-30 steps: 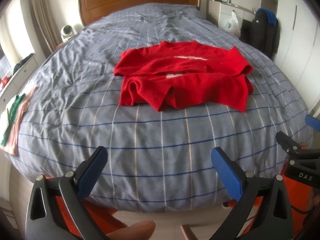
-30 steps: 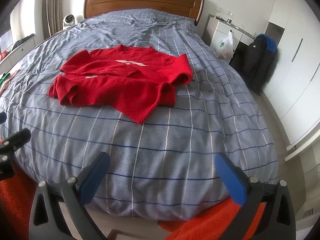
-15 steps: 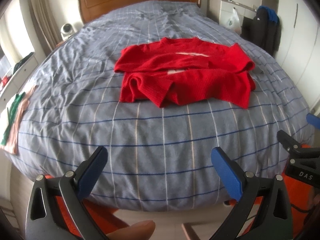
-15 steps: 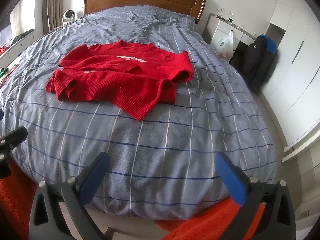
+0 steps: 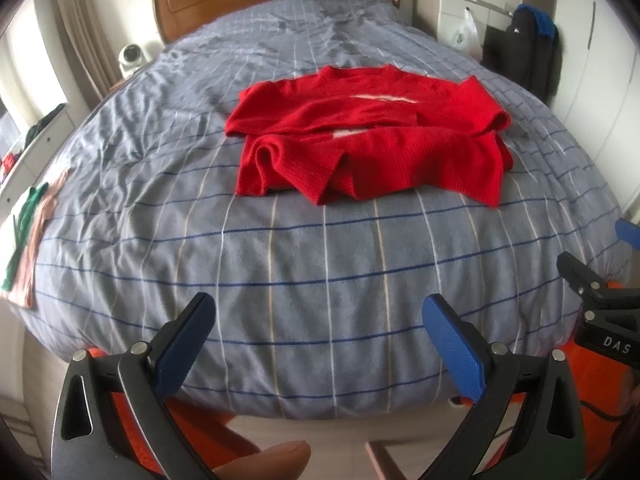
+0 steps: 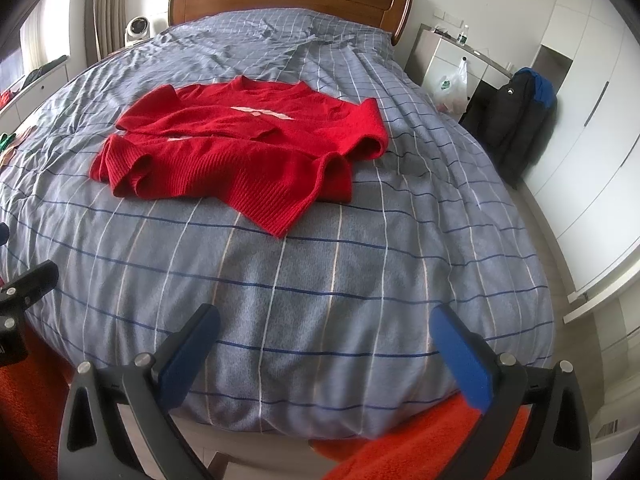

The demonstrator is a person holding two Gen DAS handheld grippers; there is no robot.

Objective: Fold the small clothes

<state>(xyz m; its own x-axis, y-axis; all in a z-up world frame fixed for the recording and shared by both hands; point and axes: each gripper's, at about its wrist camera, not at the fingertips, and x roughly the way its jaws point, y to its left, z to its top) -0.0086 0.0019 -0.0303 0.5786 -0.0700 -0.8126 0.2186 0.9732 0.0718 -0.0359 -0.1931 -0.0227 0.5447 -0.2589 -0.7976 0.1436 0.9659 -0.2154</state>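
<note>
Soft daylight, even exposure, strong fisheye warp in both wrist views.

Light enters from the window side at far left, where the frame edge blows out pale. The bedspread (image 5: 280, 248) is evenly lit; creases throw faint shadows, and the red sweater (image 5: 368, 148) casts a thin dark line along its near hem. White wardrobe doors (image 6: 592, 120) read bright, no hard glare. Left view slightly soft with motion blur; right view sharper. Corners vignette to black; straight lines bow outward at the edges.

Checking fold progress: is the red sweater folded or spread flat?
Partly folded: the red sweater has its sleeves crossed over the body, its hem rumpled.
</note>
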